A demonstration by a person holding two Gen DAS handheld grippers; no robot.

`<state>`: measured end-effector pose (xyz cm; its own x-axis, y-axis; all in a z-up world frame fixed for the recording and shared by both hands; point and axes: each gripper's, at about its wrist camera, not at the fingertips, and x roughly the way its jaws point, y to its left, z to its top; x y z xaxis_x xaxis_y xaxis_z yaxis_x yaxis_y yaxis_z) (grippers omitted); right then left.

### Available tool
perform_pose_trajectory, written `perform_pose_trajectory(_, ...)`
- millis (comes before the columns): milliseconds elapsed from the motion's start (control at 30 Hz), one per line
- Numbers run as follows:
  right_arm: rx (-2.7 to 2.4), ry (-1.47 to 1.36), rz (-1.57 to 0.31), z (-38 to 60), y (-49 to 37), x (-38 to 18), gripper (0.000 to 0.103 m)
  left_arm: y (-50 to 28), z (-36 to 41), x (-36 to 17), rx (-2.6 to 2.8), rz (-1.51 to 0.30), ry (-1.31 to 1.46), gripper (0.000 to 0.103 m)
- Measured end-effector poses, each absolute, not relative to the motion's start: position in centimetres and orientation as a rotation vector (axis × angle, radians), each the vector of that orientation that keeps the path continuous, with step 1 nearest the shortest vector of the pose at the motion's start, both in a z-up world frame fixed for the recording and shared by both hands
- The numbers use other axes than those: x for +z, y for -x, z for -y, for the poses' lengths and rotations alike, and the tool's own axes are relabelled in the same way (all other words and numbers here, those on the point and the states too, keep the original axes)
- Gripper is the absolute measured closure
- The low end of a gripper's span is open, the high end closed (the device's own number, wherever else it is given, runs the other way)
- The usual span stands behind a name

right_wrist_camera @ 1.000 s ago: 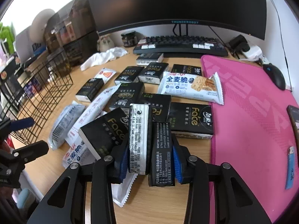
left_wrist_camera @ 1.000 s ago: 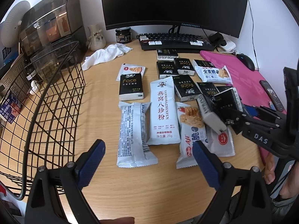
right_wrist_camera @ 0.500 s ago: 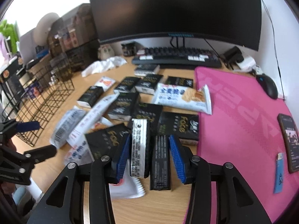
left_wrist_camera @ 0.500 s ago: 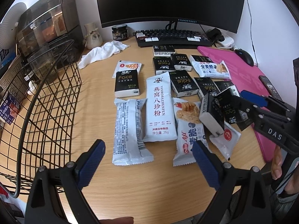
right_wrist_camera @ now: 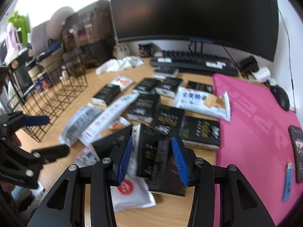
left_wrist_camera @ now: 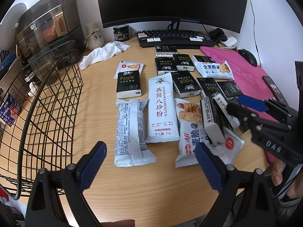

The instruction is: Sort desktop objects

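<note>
**Gripping tissue packs near the pink mat, left claw idle**

Holding two black rectangular plastic-wrapped tissue packs [right_wrist_camera: 151,155] stood on edge, the right gripper [right_wrist_camera: 152,159] has its blue ribbed pads pressed against their outer faces. The right wrist view is blurred, so exact pad contact is hard to confirm, but in the left wrist view the same packs [left_wrist_camera: 217,117] sit tilted up off the desk between the jaws. Pinching them on edge likely lets both go as one bundle, a sensible way to clear same-type items together.

Under them lies a white flat sachet with a red round logo [right_wrist_camera: 130,191], partly covered, so it may drag along when the packs travel.

Left gripper [left_wrist_camera: 149,162]: jaws wide apart, nothing between them, hovering low over the near edge of the light wooden desk [left_wrist_camera: 132,189]. It faces a white foil snack bar wrapper [left_wrist_camera: 131,130] and a tall white sachet with red Chinese lettering [left_wrist_camera: 162,109], probably the next picks.

A black wire-grid basket [left_wrist_camera: 47,102] stands at the left, well apart from the held packs; likely the drop target, which explains the left claw waiting beside it. More black packs marked "Face" [left_wrist_camera: 128,84] lie flat in rows toward the black keyboard [left_wrist_camera: 176,37], unsorted. A pink desk mat [left_wrist_camera: 246,71] sits to the right.
</note>
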<state>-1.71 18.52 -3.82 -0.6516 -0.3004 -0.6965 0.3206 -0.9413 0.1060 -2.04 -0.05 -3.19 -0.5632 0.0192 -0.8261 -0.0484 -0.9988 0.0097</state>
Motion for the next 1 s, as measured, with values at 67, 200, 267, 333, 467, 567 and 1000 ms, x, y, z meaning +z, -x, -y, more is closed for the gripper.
perform_pose_trajectory(67, -2.569, -1.095, 0.020, -20.0, 1.9, -3.7, 0.058, 2.0, 0.1, -3.2, 2.745, -0.049, 1.449, 0.009)
perform_pose_trajectory(200, -2.612, -1.149, 0.017, -21.8, 2.2, -3.1, 0.058, 2.2, 0.3, -3.3, 2.744, -0.047, 1.455, 0.009)
perform_pose_trajectory(267, -2.586, -1.167, 0.062, -22.3, 2.3, -3.3, 0.053, 2.2, 0.2, -3.5, 2.737, -0.052, 1.464, 0.009)
perform_pose_trajectory(333, -2.561, -1.176, 0.122, -22.8, 2.6, -3.8, 0.044, 2.1, 0.0, -3.6, 2.730, -0.059, 1.470, 0.009)
perform_pose_trajectory(467, -2.561, -1.183, 0.150, -23.2, 2.7, -4.0, 0.041, 2.0, -0.2, -3.5, 2.730, -0.068, 1.459, 0.009)
perform_pose_trajectory(567, -2.605, -1.185, 0.102, -23.8, 2.6, -3.4, 0.041, 2.1, -0.2, -3.5, 2.730, -0.067, 1.463, 0.009)
perform_pose_trajectory(1000, -2.556, -1.195, 0.052, -24.1, 2.2, -3.0, 0.041, 2.1, -0.4, -3.7, 2.721, -0.072, 1.467, 0.009)
